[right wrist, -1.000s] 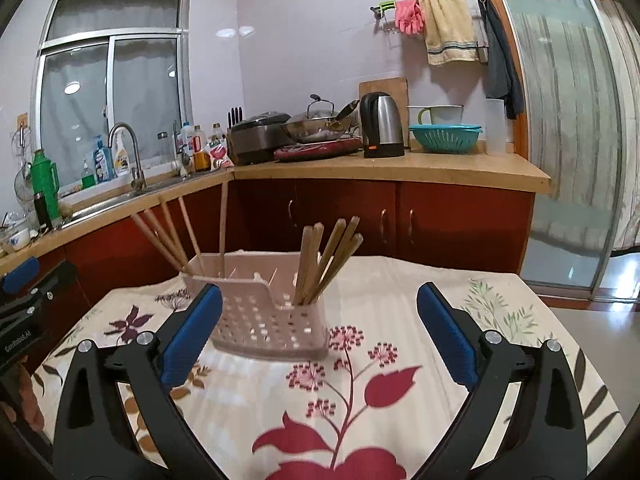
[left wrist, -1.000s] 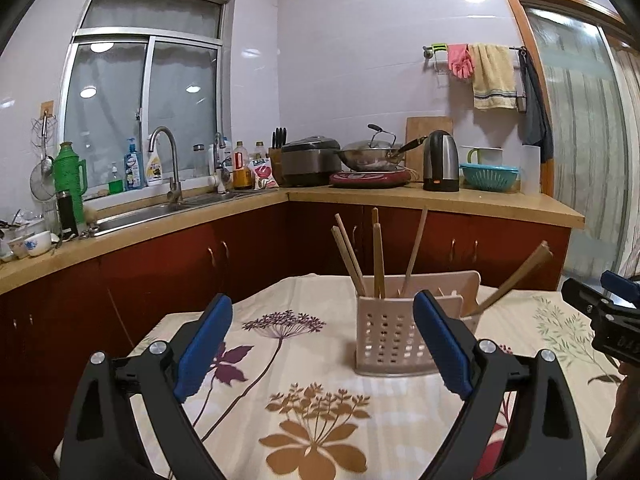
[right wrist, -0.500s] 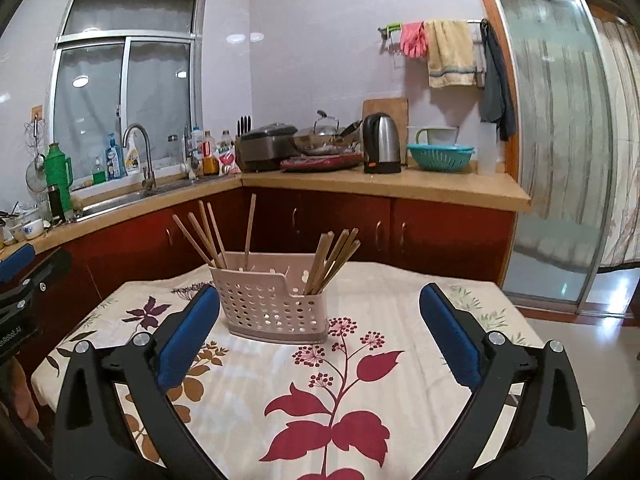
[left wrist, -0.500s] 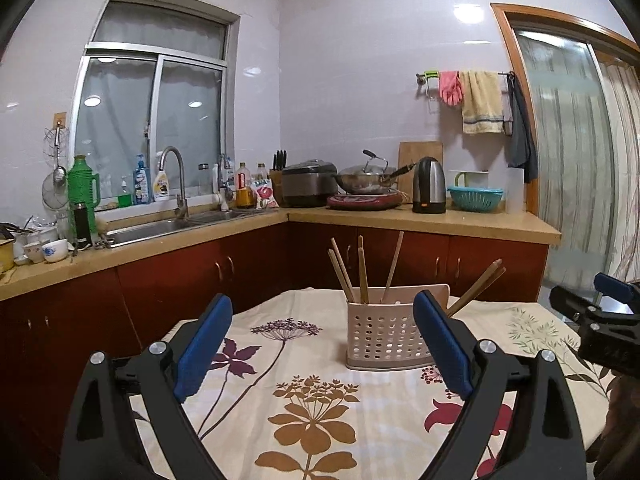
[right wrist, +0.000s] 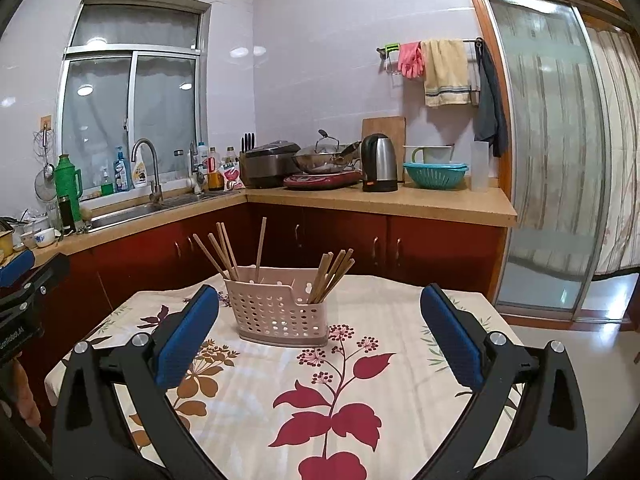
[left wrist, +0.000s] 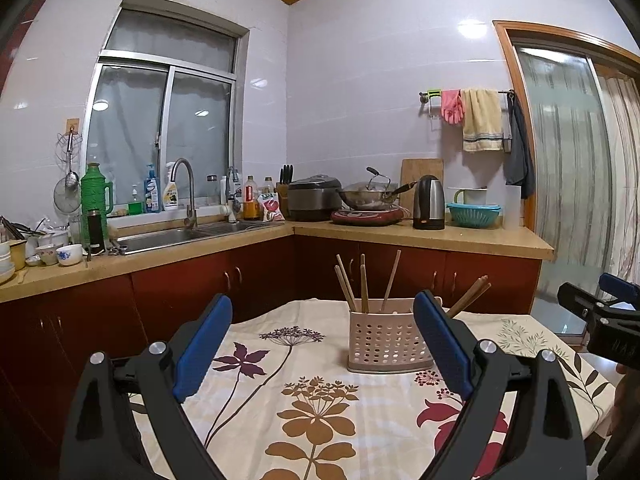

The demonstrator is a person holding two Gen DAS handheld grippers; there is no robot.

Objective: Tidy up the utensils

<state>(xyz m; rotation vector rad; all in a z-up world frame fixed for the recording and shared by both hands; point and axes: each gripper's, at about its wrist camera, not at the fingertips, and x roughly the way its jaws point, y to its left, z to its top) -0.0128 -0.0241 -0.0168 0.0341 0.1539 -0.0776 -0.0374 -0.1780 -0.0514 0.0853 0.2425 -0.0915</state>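
Both hand-held grippers spread wide, nothing between the blue pads. Left hand-held gripper (left wrist: 323,344) hovers over the near part of the worktop (left wrist: 248,408), which is covered by a cream floral tablecloth; right hand-held gripper (right wrist: 319,336) likewise held above the near edge of that cloth. In the left wrist view the right hand-held gripper shows at the far right edge, black body with blue tips; in the right wrist view the left one pokes in at the left edge. Task thing: perforated pale pink plastic utensil holder (right wrist: 276,306) stands upright on the tablecloth toward the far side of the worktop, ahead of both grippers and apart from them. It has two compartments. Wooden chopsticks (right wrist: 222,254) stand in the taller left compartment, fanned out and leaning, one nearly vertical; a second bundle of chopsticks (right wrist: 334,274) sits in the lower right compartment, tilted to the right. In the left wrist view the same holder (left wrist: 386,340) is partly behind the right blue pad (left wrist: 442,344), sticks poking up from it and one bundle slanting right. No loose utensils seen on the cloth. Behind, along the far wall: kitchen counter with a sink (left wrist: 176,236) and faucet on the left, green thermos (left wrist: 95,196), rice cooker (left wrist: 314,198), wok (left wrist: 370,196) on a red cooktop, electric kettle (left wrist: 429,202), teal colander (left wrist: 474,214). Pink gloves and a towel (left wrist: 482,120) hang on a rail above. Glass sliding door far right.
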